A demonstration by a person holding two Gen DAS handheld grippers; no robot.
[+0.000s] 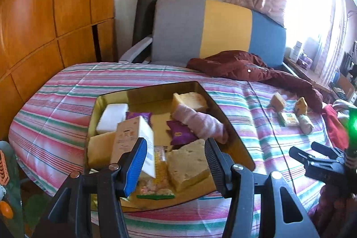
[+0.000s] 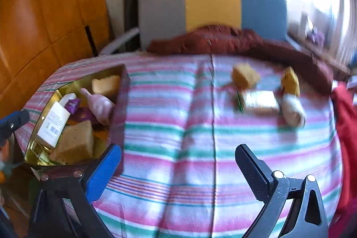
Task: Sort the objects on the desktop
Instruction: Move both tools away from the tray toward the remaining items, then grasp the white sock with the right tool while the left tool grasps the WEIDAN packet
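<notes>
A gold-lined tray (image 1: 156,90) lies on the striped cloth and holds yellow sponges (image 1: 187,164), a white block (image 1: 112,116), a tan carton (image 1: 131,139), purple packets (image 1: 179,133), a pink rolled cloth (image 1: 200,122) and a snack bag (image 1: 154,182). My left gripper (image 1: 176,162) is open and empty just above the tray's near end. My right gripper (image 2: 178,162) is open and empty over the bare cloth, right of the tray (image 2: 121,90). Two sponges (image 2: 245,76), a small box (image 2: 261,99) and a pale roll (image 2: 292,110) lie far right, blurred.
A maroon garment (image 1: 245,66) lies along the far edge of the cloth. A grey, yellow and blue chair back (image 1: 218,30) stands behind. Red fabric (image 2: 345,117) hangs at the right edge. Wooden cabinets (image 1: 44,15) fill the left.
</notes>
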